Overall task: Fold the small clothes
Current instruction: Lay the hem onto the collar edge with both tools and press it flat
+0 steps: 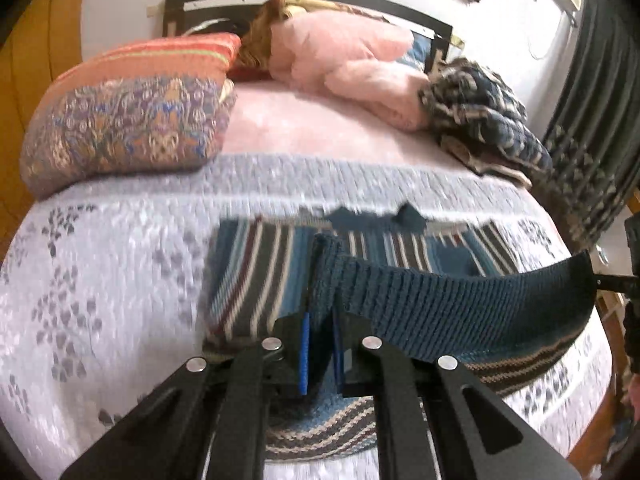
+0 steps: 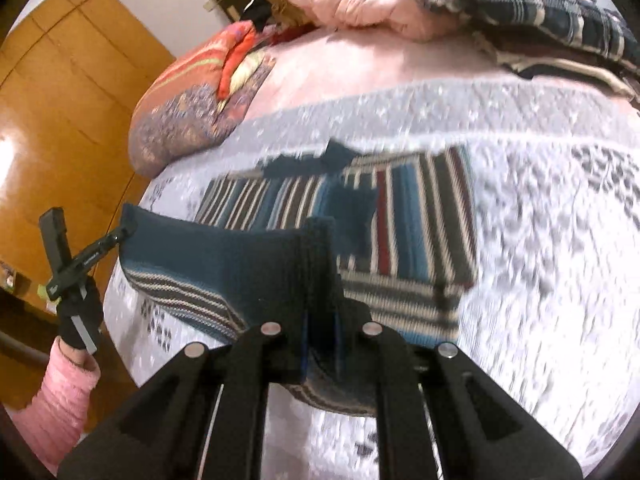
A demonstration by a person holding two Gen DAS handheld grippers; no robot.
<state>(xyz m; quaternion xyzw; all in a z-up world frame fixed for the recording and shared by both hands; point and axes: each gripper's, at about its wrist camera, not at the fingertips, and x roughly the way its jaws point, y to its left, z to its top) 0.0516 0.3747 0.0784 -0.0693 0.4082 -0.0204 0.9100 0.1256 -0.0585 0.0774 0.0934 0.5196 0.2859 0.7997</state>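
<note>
On the bed (image 1: 120, 264), over a grey leaf-patterned cover (image 2: 540, 240), lies a striped knit sweater (image 1: 400, 244), its dark blue ribbed hem (image 1: 460, 296) raised off the surface and stretched between the two tools. Left tool (image 1: 320, 312): fingers (image 1: 305, 352) closed together on one corner of the hem, the fabric bunched upright between the blue pads. Right tool (image 2: 320, 280): likewise clamped on the opposite corner of the hem, knit standing up between its fingers (image 2: 306, 344). From the right wrist view the left tool (image 2: 120, 236) is seen at the far end of the taut band, gripped by a gloved hand (image 2: 78, 312) with a pink sleeve (image 2: 60, 392) below; from the left wrist view the right tool (image 1: 608, 280) shows only at the frame's right edge, touching the hem end. The hem's long axis runs straight from tool to tool, across the bed's width; the sweater body extends away from the hem toward the headboard (image 1: 224, 0), stripes running along that direction on the flat part. Its far edge shows dark blue points, detail blurred. Surroundings: a patterned orange pillow (image 1: 132, 120) near the far left of the sweater, a pink fleece heap (image 1: 352, 60) and a plaid blanket (image 1: 480, 108) beyond, all well apart from the garment. A wooden wardrobe (image 2: 60, 100) stands beside the bed; a dark curtain (image 1: 592, 120) hangs on the other side. Nothing lies between the tools and the sweater. Both views are motion-blurred.
</note>
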